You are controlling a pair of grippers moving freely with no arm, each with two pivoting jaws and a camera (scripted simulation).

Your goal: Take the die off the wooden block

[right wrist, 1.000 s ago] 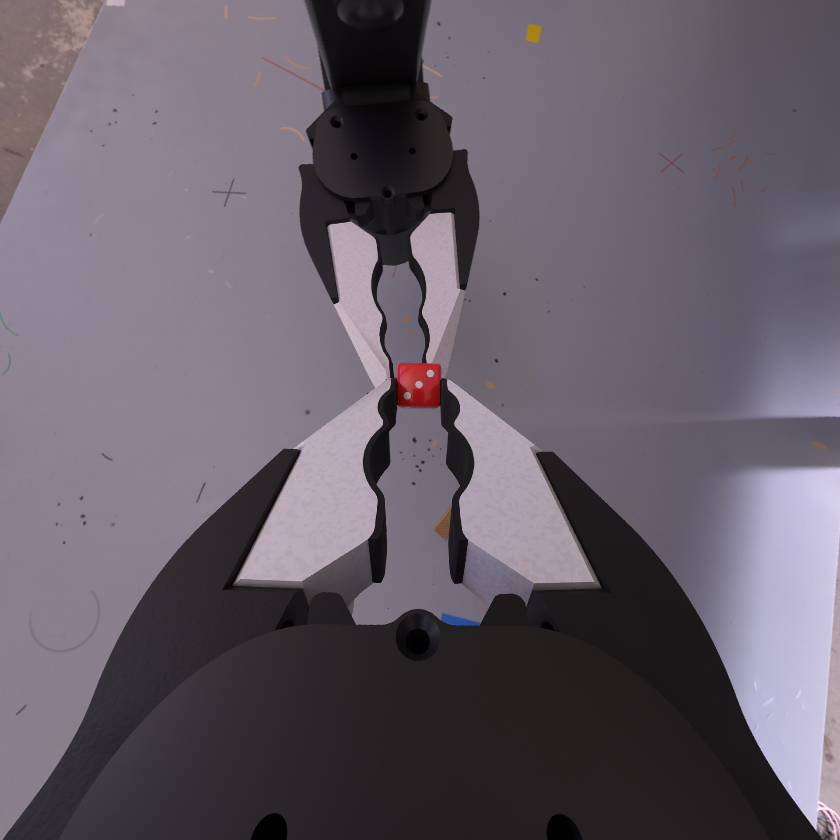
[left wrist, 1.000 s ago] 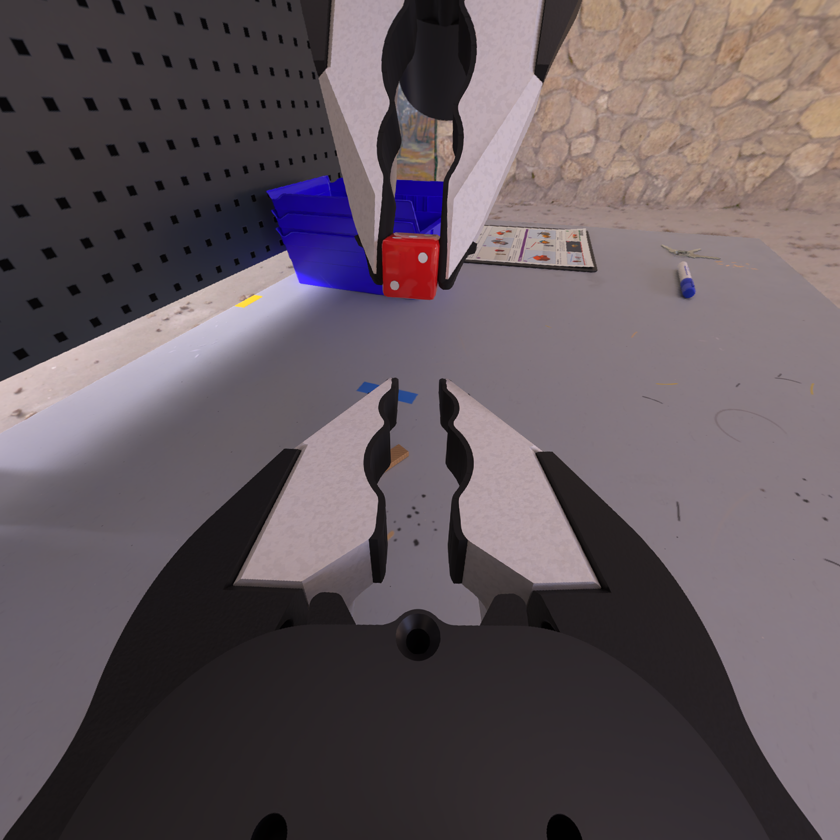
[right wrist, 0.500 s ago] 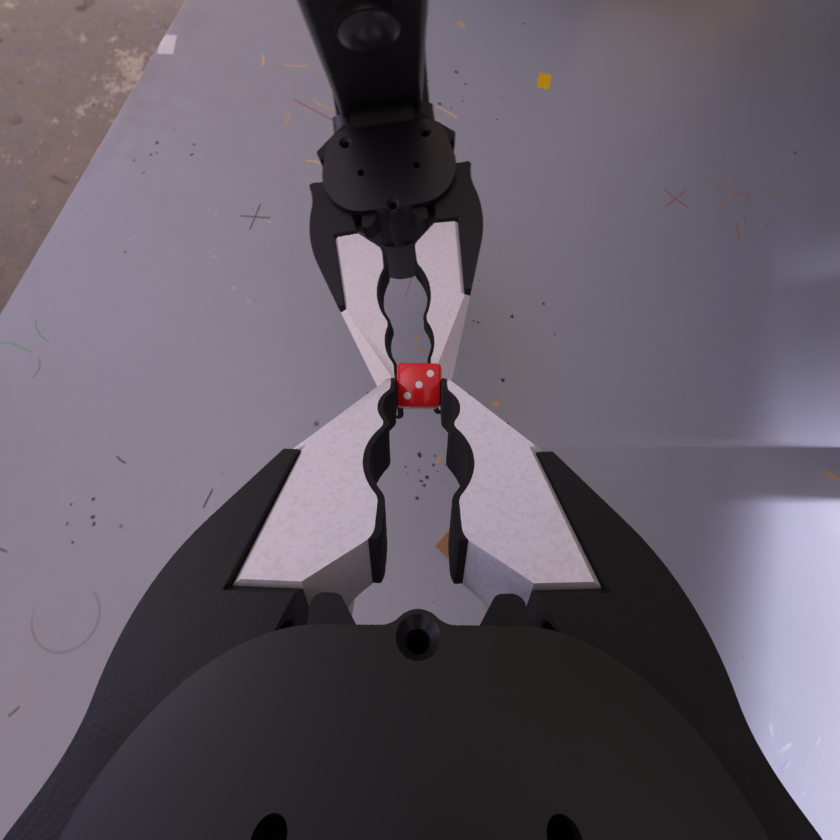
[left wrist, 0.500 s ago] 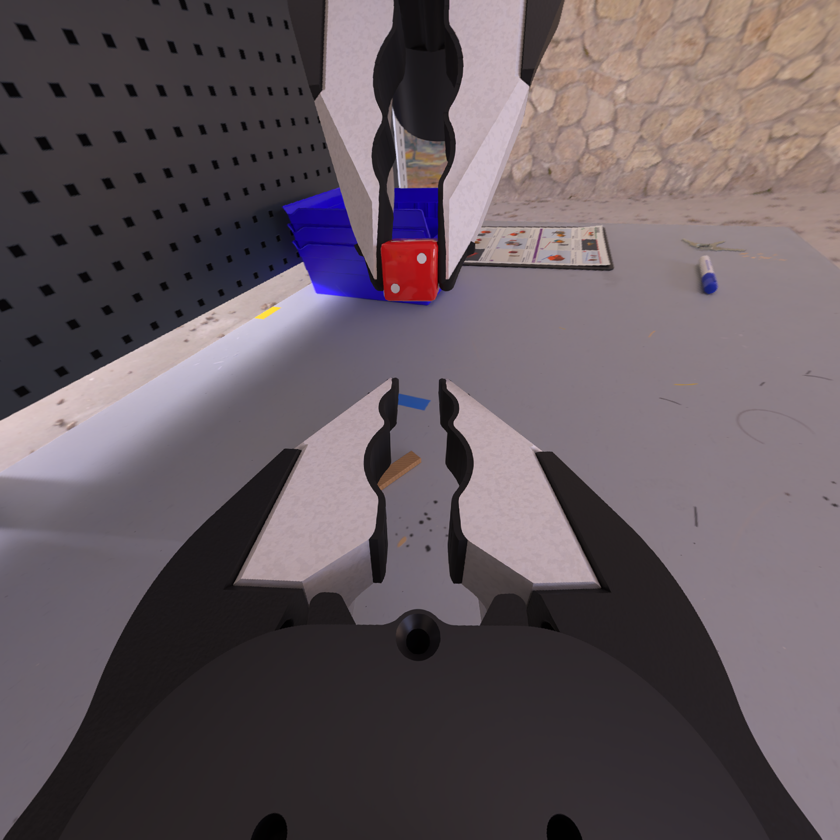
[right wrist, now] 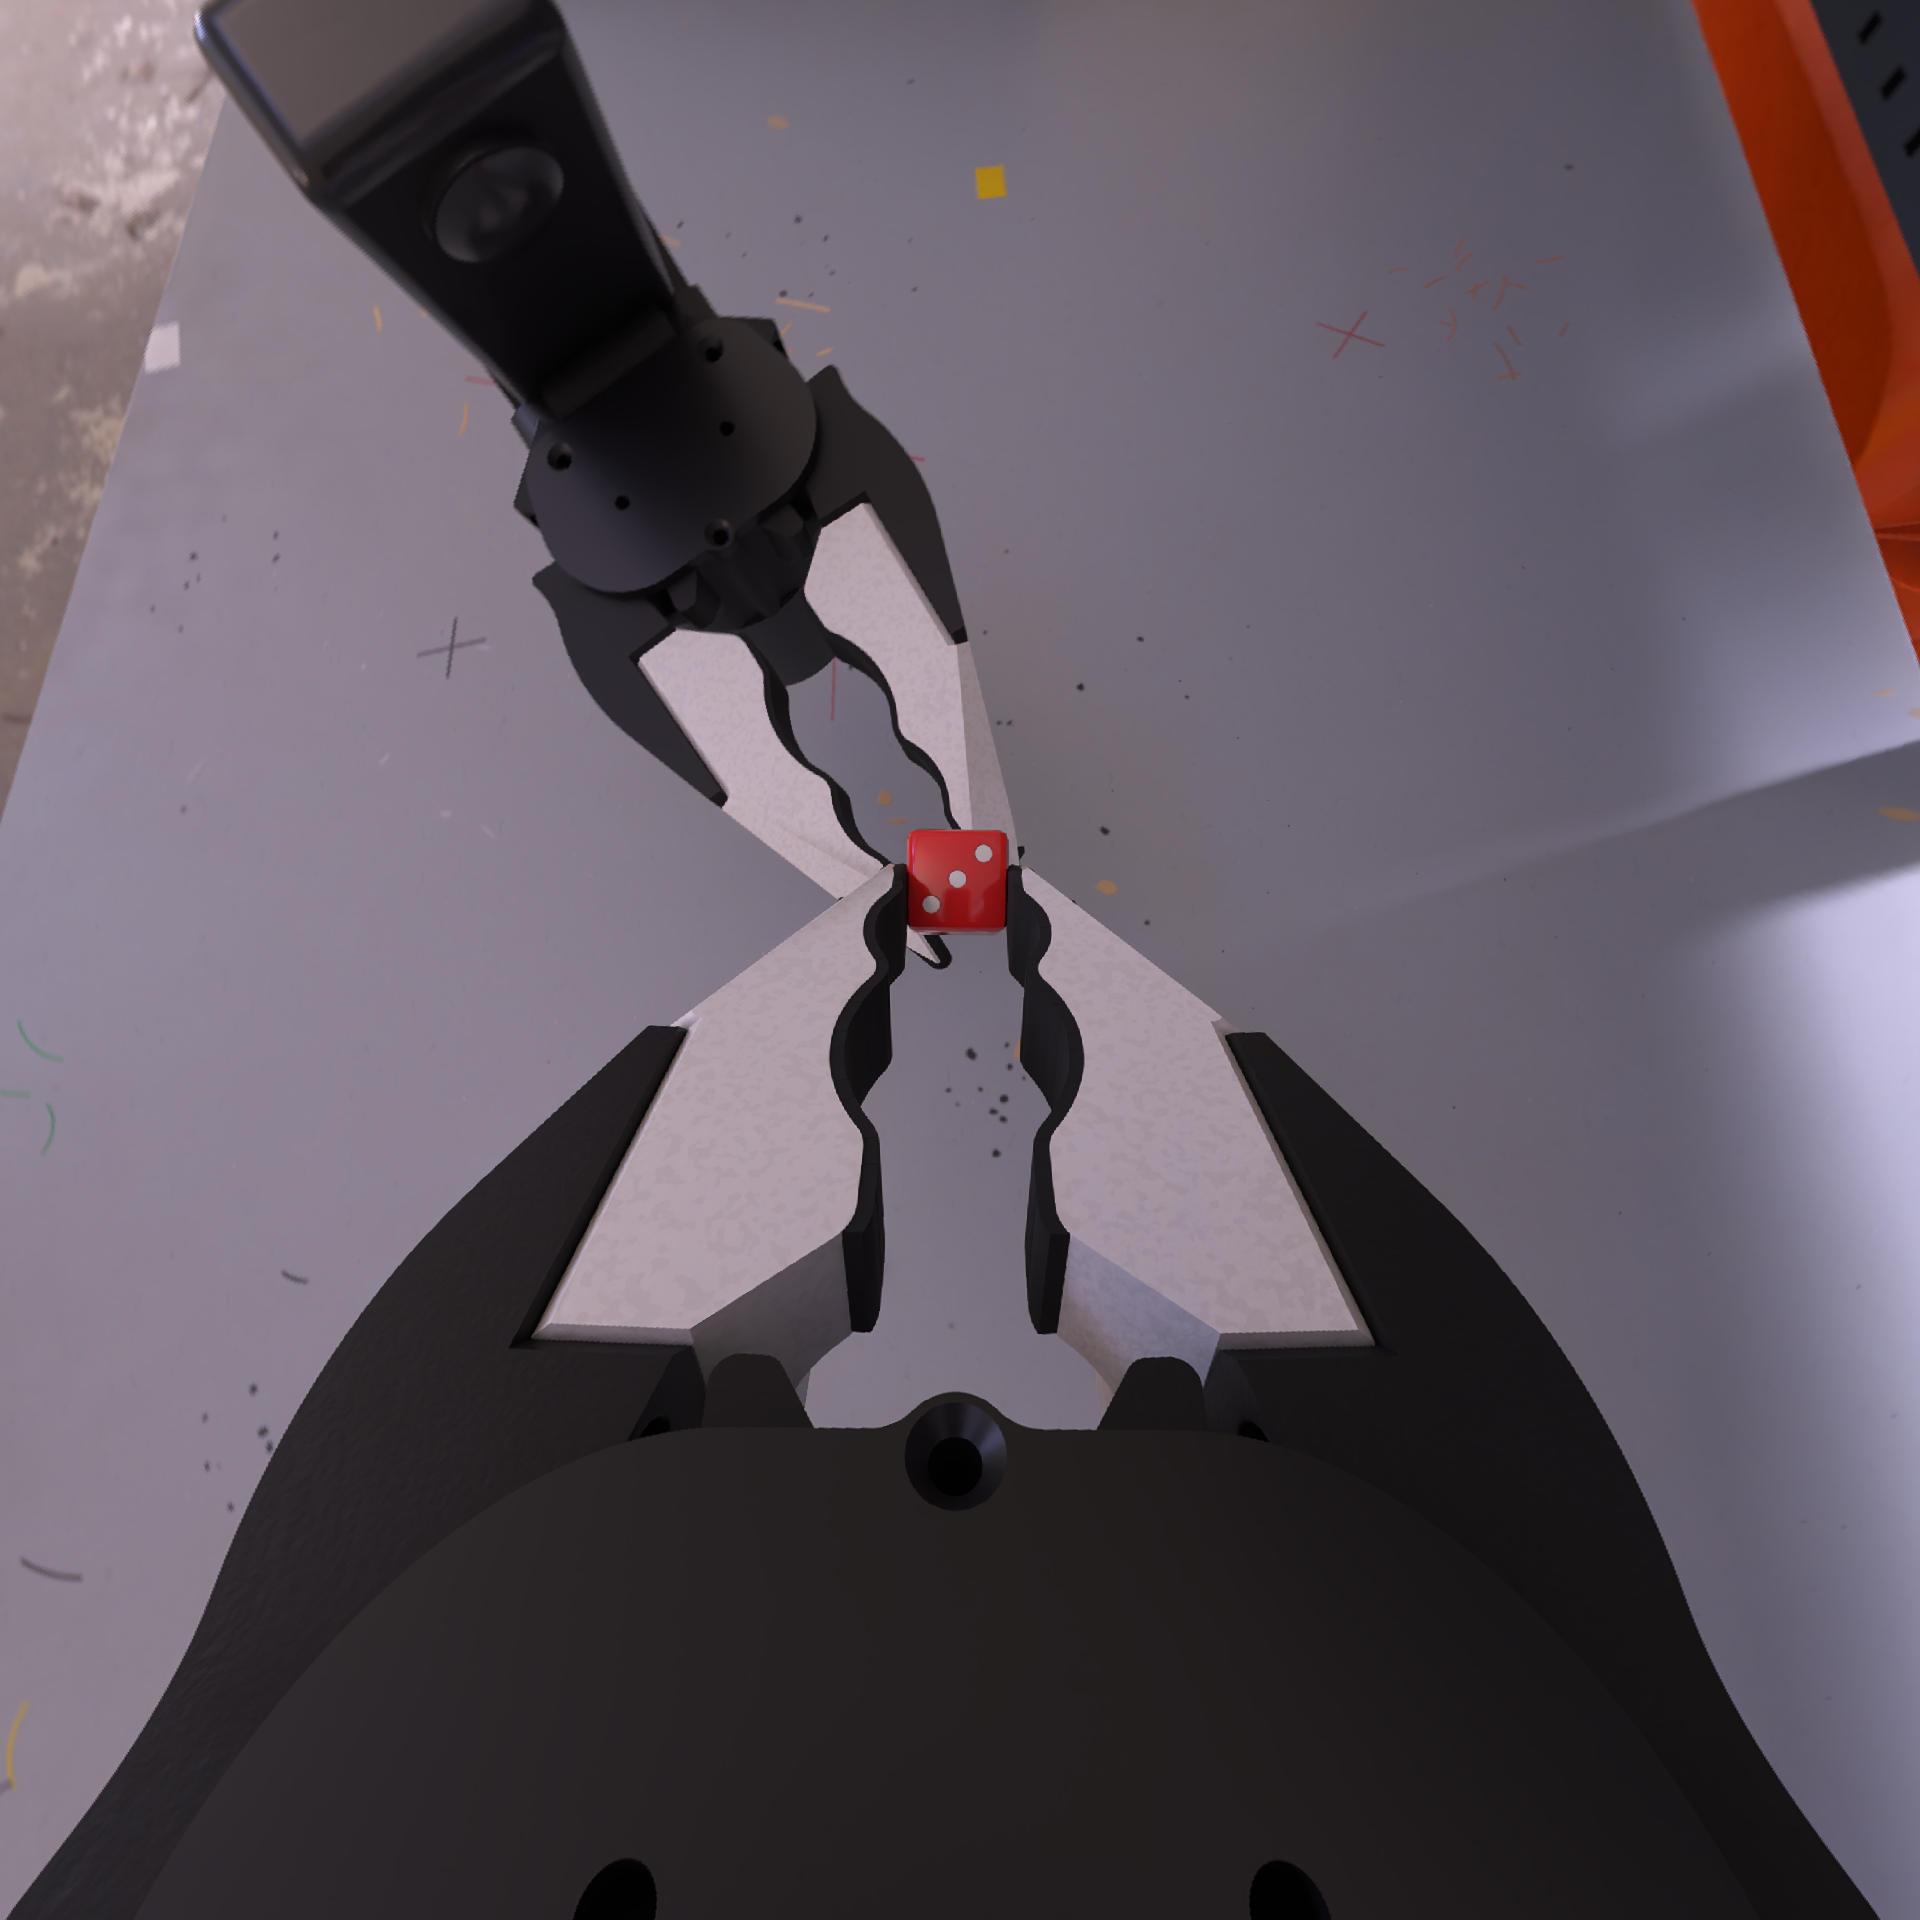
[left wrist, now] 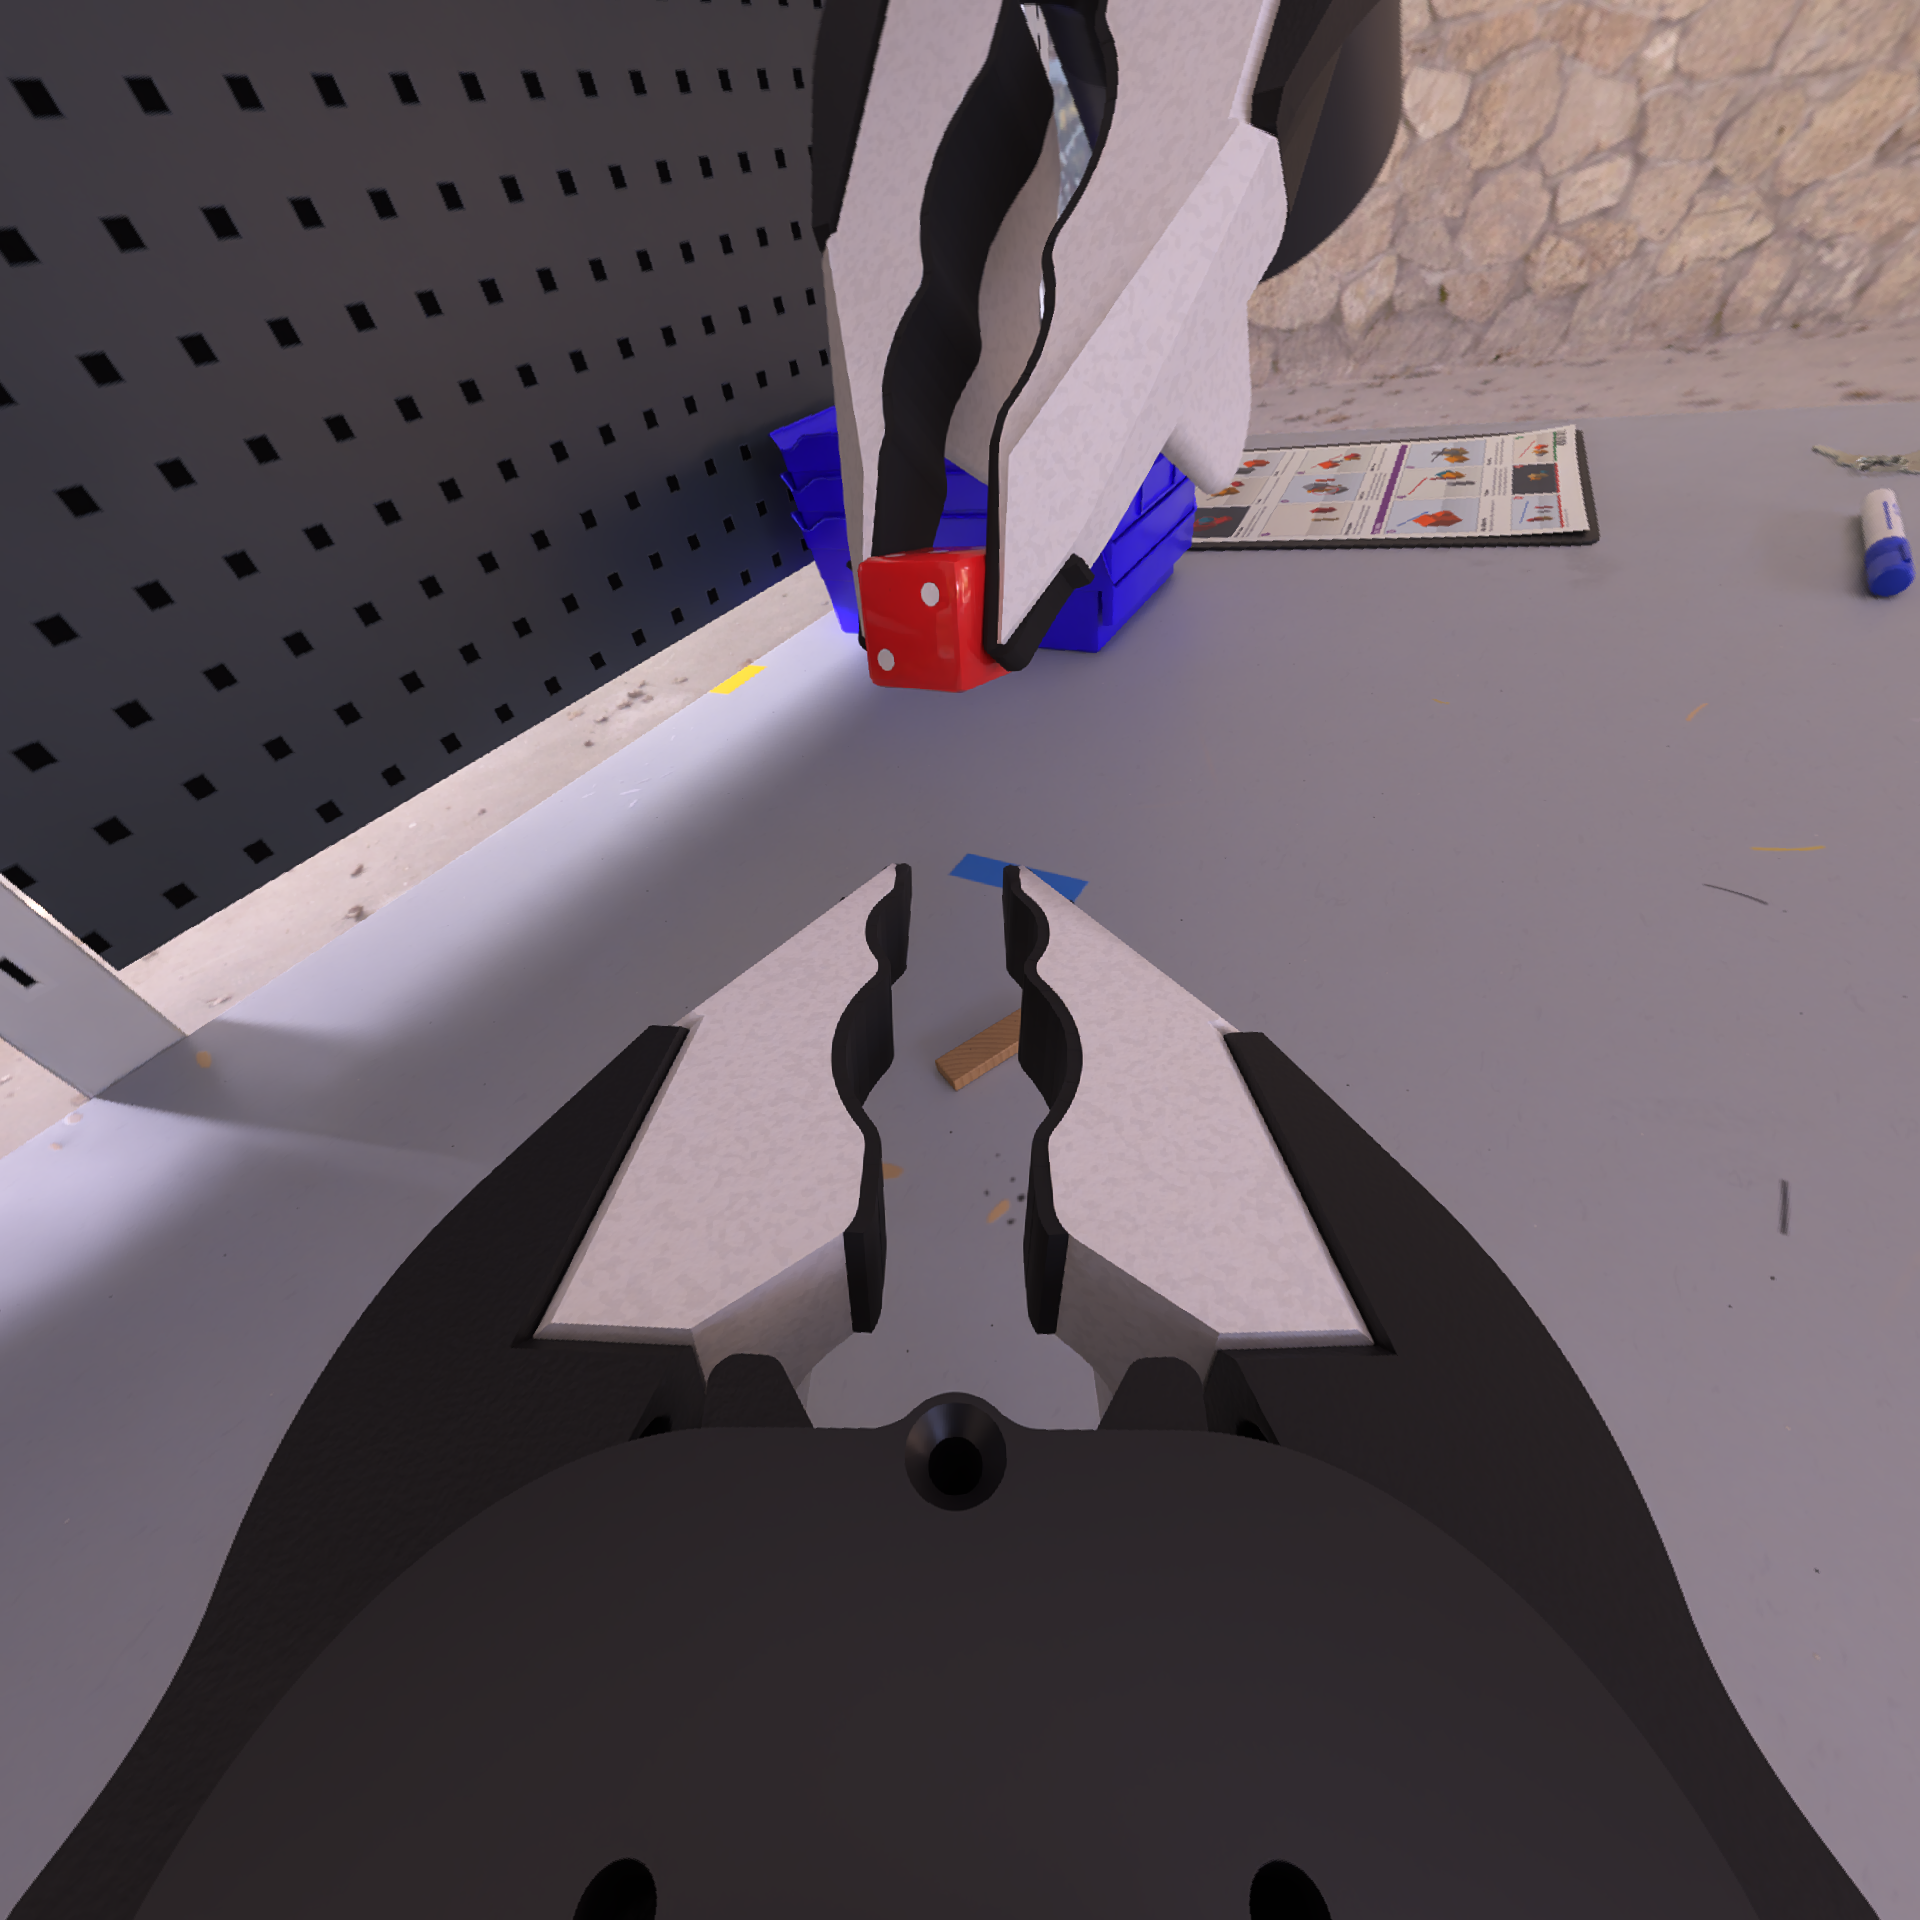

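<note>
The right tongs [right wrist: 956,883] grip the red die [right wrist: 957,881] between their fingertips and hold it up in the air, clear of the grey desk [right wrist: 1455,727]. The left tongs [left wrist: 956,883] hold nothing, their jaws a narrow gap apart, and point toward the die from just below it. Under them, below and nearer than the die, the wooden block [left wrist: 979,1049] lies flat on the desk, seen through the gap between the left fingers, with nothing on it. Behind the die stands a stack of blue bins [left wrist: 1122,551] against the pegboard [left wrist: 364,416], and off to the die's right lie a printed sheet [left wrist: 1403,488] and a blue marker [left wrist: 1886,545]. As I judge it, the lifting-off is done; what remains is at most to set the die down away from the block.
</note>
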